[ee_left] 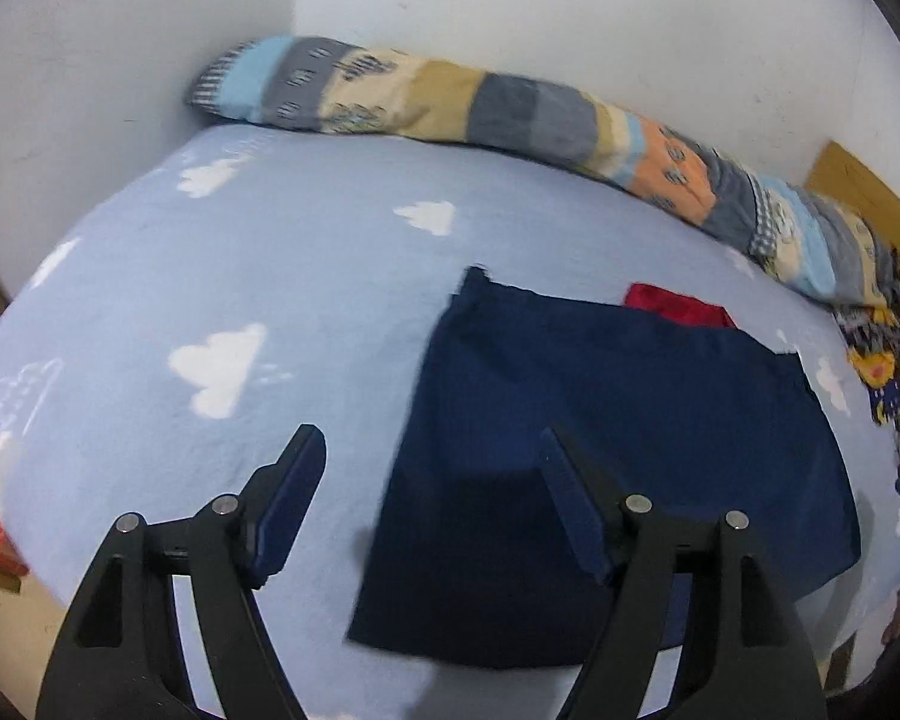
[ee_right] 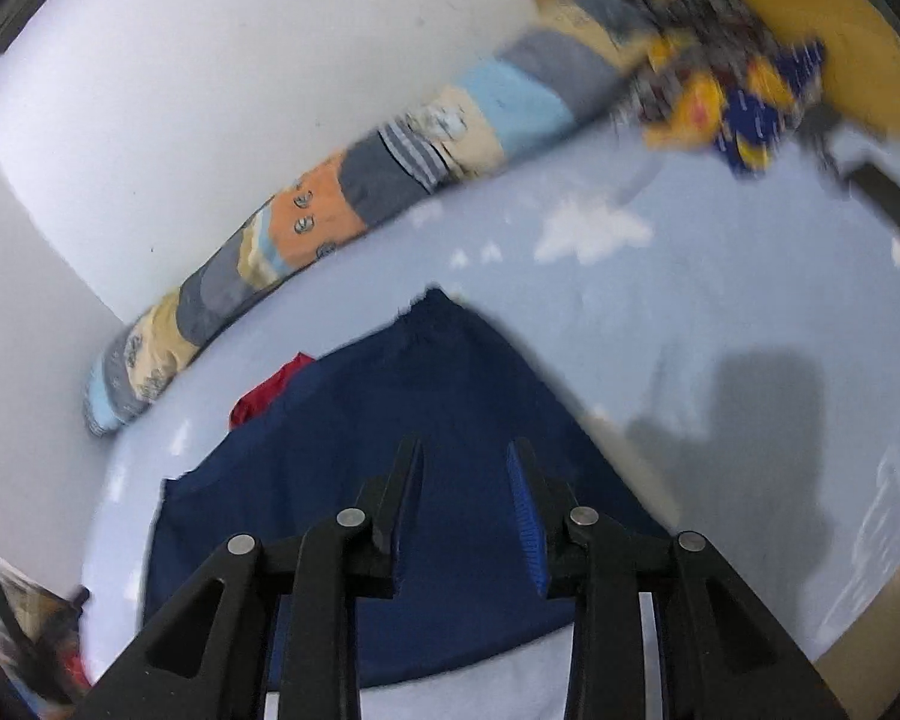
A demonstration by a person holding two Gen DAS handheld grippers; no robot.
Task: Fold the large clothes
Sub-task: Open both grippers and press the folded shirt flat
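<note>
1. Your left gripper (ee_left: 432, 498) hangs above the bed (ee_left: 210, 276) with its jaws wide apart and nothing between them. It sits over the left edge of the navy garment (ee_left: 618, 420); if you drop straight down, one finger can land on bare sheet and pinch it up with the cloth.
2. The navy garment lies folded flat toward the bed's near edge, right of centre. A red cloth (ee_left: 678, 306) peeks from under its far edge. Grabbing deep at that side can drag the red piece along and spoil the fold.
3. Your right gripper (ee_right: 465, 507) hovers over the garment's near part, jaws partly apart and empty. With so narrow a gap, the stacked layers may not fit, and you could catch only the top one.
4. Both views are blurred, so aim is uncertain; a hasty descent can rumple the fold.
</note>
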